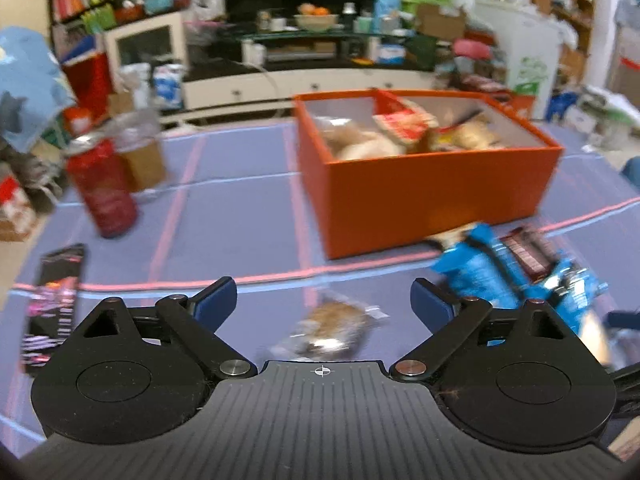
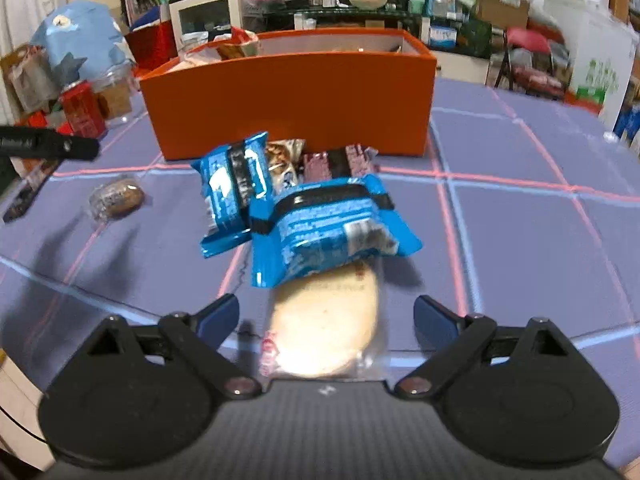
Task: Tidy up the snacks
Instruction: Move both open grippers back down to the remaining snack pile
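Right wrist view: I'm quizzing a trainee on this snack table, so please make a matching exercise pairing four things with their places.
Things:
1. pale bun
2. brown cookie
3. orange box
4. red can

Places:
A. behind the blue packets
B. lying alone at left on the cloth
C. between the open fingers of the hand-held gripper
D. left of the box, by a clear cup

Pairs: 1-C, 2-B, 3-A, 4-D

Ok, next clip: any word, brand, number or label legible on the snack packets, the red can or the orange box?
None can be read.
Blue packets: white print, blurred.
Pale pastry wrapper: red mark at its edge, illegible.
Red can: label smeared by motion.
Black box: pink lettering, unreadable.
Orange box: no print visible on the sides shown.
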`<state>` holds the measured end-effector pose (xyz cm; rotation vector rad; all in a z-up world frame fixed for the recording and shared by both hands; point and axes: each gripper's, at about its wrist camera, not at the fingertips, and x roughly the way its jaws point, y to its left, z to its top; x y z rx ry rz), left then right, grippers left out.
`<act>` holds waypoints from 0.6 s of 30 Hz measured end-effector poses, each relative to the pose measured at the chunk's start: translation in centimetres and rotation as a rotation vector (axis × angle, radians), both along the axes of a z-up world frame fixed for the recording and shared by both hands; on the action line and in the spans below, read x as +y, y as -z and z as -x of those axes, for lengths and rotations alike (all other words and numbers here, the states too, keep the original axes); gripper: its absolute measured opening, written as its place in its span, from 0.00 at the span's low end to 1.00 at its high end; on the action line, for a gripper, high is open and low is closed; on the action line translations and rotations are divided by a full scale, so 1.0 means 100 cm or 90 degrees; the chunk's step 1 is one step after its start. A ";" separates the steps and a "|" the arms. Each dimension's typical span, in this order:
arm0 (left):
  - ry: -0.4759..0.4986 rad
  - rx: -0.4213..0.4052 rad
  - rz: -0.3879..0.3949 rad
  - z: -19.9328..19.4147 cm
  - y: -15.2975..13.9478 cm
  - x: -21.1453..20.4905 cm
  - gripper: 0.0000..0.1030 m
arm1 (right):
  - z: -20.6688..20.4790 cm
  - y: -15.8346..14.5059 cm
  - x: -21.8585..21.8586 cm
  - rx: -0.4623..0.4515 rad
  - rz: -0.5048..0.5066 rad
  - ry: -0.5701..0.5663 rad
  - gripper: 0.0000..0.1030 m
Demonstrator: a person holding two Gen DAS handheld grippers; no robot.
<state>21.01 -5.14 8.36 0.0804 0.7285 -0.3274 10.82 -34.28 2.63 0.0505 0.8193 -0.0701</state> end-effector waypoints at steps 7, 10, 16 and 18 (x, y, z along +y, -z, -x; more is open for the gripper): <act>-0.082 0.080 0.128 -0.009 0.004 -0.056 0.64 | -0.003 0.009 0.006 -0.014 0.023 0.022 0.92; -0.144 0.091 0.198 -0.007 0.002 -0.072 0.65 | 0.001 0.010 0.008 -0.027 0.027 0.027 0.92; -0.166 0.114 0.143 -0.012 0.017 -0.107 0.66 | 0.003 0.011 0.009 -0.043 0.029 0.028 0.92; -0.189 0.149 0.146 -0.015 0.030 -0.106 0.66 | 0.004 0.012 0.008 -0.049 0.029 0.024 0.92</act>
